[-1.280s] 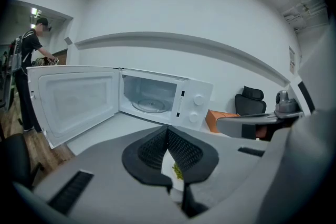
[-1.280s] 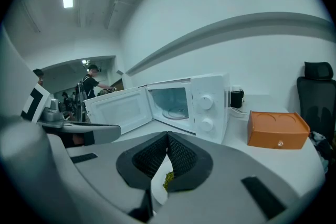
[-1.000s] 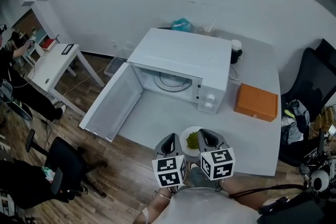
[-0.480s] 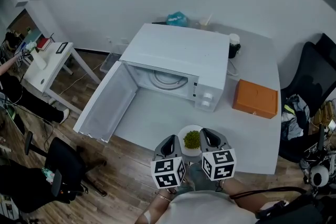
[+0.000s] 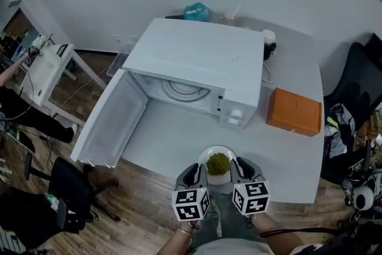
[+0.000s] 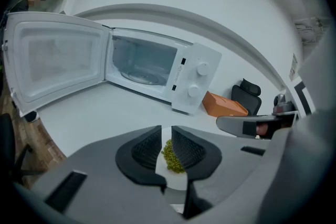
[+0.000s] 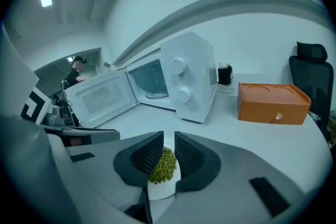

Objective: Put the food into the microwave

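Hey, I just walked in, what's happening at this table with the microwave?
A person holds a two-jaw gripper in each hand. The left gripper and the right gripper each have their jaws closed on opposite sides of a white plate of green food, near the front edge of the table. The microwave stands ahead with its door swung wide open. The plate is not inside yet. I can't tell whether it is lifted off the table.

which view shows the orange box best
The right gripper view: the orange box sits large and unblocked, with its top and front face visible. In the head view the orange box shows only its top. The left gripper view shows it small, beside the microwave.
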`<state>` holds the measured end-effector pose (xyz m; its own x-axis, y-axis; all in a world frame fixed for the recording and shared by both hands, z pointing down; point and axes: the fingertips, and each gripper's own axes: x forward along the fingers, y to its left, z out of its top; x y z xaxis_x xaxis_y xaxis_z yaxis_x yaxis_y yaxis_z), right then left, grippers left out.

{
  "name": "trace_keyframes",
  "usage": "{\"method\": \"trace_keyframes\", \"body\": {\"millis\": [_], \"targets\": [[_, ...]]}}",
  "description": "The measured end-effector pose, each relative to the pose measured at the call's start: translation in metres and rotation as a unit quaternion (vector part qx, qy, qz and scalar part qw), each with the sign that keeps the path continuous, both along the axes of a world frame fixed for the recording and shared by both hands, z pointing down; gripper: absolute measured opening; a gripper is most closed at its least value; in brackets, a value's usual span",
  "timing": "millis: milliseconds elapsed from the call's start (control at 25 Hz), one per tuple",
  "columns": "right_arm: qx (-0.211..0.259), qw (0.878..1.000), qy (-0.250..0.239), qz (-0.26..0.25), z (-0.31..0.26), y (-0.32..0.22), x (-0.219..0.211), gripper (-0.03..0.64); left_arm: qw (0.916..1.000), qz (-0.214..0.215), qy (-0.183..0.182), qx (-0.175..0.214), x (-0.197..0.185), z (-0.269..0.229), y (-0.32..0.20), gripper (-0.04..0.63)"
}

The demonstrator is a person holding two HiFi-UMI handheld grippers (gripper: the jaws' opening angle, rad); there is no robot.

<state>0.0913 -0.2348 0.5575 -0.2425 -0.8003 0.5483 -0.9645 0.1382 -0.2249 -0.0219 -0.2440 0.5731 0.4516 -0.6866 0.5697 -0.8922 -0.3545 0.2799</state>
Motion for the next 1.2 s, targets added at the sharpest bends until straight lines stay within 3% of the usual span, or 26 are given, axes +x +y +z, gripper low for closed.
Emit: {"method": "trace_keyframes", "body": {"millis": [480, 1200], "targets": [[-0.054, 0.997, -0.007, 0.050, 0.065, 0.010, 0.025, 0.052, 0.9979, -0.033, -0.020, -0.051, -0.012, 0.058, 0.000, 0.072], [-0.089, 0.995, 0.006, 0.039, 0.085, 0.004, 0.019, 0.052, 0.9949, -0.056, -0.008, -0.083, -0.012, 0.077, 0.002, 0.072]]}}
